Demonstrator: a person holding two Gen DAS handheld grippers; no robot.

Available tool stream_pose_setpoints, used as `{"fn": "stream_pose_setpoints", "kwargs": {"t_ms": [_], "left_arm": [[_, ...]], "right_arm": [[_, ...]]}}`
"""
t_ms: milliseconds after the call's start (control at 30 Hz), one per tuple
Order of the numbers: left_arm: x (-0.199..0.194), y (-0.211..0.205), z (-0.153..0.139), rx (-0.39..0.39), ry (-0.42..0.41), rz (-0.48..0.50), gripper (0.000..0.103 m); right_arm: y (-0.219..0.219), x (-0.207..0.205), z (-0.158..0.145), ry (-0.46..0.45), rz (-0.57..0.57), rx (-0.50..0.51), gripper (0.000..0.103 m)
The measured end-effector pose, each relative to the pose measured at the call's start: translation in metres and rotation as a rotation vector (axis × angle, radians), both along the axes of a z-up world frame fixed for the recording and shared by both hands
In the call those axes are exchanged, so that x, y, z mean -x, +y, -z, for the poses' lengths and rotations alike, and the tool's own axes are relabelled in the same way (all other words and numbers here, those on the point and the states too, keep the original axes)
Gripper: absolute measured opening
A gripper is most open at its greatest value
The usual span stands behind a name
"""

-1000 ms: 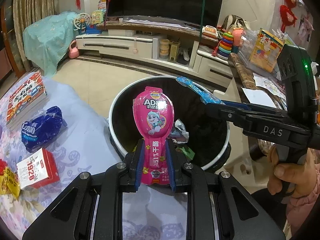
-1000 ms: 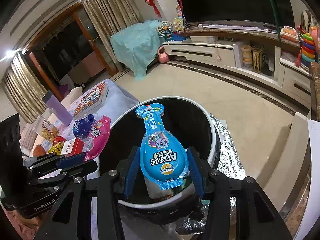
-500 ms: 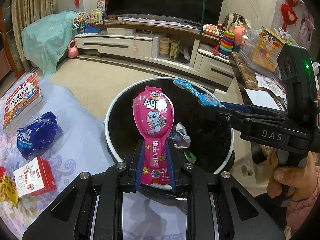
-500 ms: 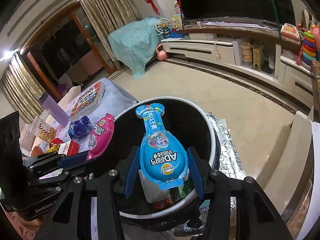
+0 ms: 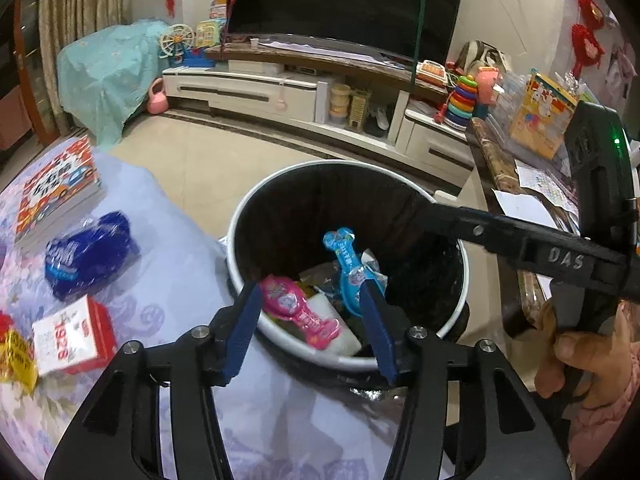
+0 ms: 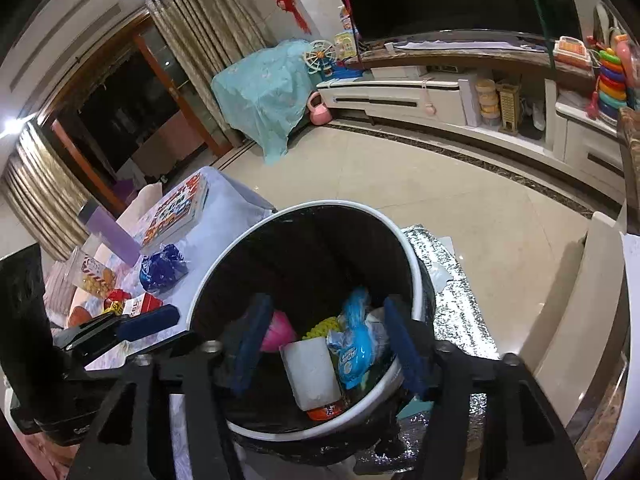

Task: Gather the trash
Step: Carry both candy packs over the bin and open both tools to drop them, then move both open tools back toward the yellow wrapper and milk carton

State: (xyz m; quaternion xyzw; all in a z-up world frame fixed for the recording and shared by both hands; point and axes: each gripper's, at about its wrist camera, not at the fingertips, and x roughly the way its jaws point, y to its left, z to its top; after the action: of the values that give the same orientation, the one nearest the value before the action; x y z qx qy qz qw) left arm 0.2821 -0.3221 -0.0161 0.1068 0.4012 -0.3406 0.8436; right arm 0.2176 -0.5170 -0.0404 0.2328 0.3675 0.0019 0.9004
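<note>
A black bin with a white rim (image 5: 320, 165) (image 6: 320, 205) stands beside the table. My left gripper (image 5: 308, 332) hovers over its near edge, jaws opening, with nothing pressed between the blue pads. The pink pouch (image 5: 298, 310) (image 6: 278, 332) lies loose on the trash inside. My right gripper (image 6: 328, 344) also hangs above the bin, jaws opening and empty. The blue pouch (image 5: 348, 268) (image 6: 354, 344) rests in the bin next to a white block (image 6: 312, 372). In the left wrist view the right gripper (image 5: 436, 216) reaches in from the right.
On the lilac tablecloth left of the bin lie a blue packet (image 5: 90, 256), a red-and-white box (image 5: 72, 340), a yellow wrapper (image 5: 12, 356) and a book (image 5: 56, 192). A foil mat (image 6: 448, 280) lies under the bin. A person's hand (image 5: 576, 352) holds the right gripper.
Both grippers have opened. The pink pouch has dropped out of the left one and the blue pouch out of the right one, both into the bin.
</note>
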Motion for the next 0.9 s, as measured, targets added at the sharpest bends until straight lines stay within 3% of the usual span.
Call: {"fn": "stream_pose_setpoints", "kwargs": {"t_ms": [67, 133, 233, 900], "left_arm": [[0.004, 0.010, 0.001, 0.013, 0.008, -0.018, 0.057], [0.007, 0.019, 0.003, 0.023, 0.016, -0.036, 0.058], [0.014, 0.039, 0.005, 0.047, 0.029, -0.075, 0.060], [0.039, 0.196, 0.030, 0.142, 0.113, -0.390, 0.063]], "right_arm": [[0.002, 0.005, -0.003, -0.015, 0.006, 0.000, 0.074], [0.004, 0.009, -0.005, -0.023, 0.012, -0.004, 0.084], [0.010, 0.015, -0.008, -0.036, 0.016, -0.020, 0.092], [0.114, 0.038, -0.009, -0.059, -0.112, -0.072, 0.095]]}}
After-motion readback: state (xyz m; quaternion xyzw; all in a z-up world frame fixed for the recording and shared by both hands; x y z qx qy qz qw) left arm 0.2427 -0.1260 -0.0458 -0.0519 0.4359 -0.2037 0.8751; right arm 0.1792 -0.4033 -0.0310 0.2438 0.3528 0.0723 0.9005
